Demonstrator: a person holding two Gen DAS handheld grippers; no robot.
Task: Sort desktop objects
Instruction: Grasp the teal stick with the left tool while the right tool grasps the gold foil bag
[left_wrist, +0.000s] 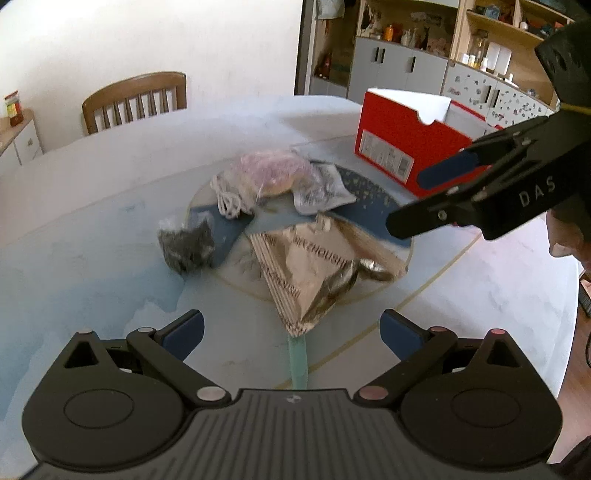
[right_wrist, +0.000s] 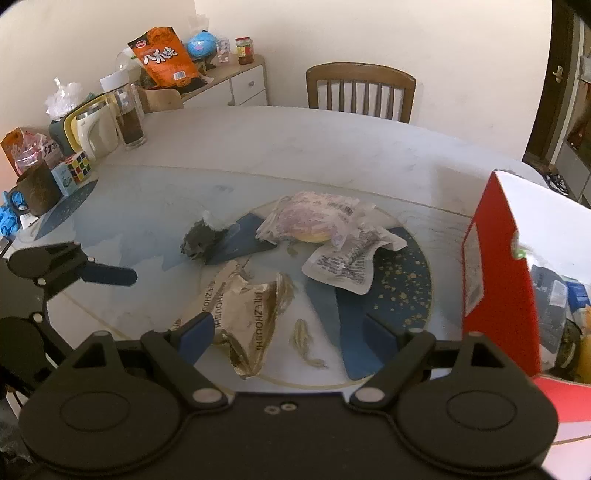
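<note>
Several wrappers lie on the round table's middle disc. A crumpled brown paper bag lies nearest both grippers. A pink bagged bun lies behind it, with a white printed packet beside it. A small black bag lies to the left. My left gripper is open and empty above the table, short of the brown bag. My right gripper is open and empty over the brown bag; it also shows in the left wrist view.
An open red shoe box stands at the right with items inside. A mug, a Rubik's cube, a jar and a kettle crowd the table's left edge. A wooden chair stands behind.
</note>
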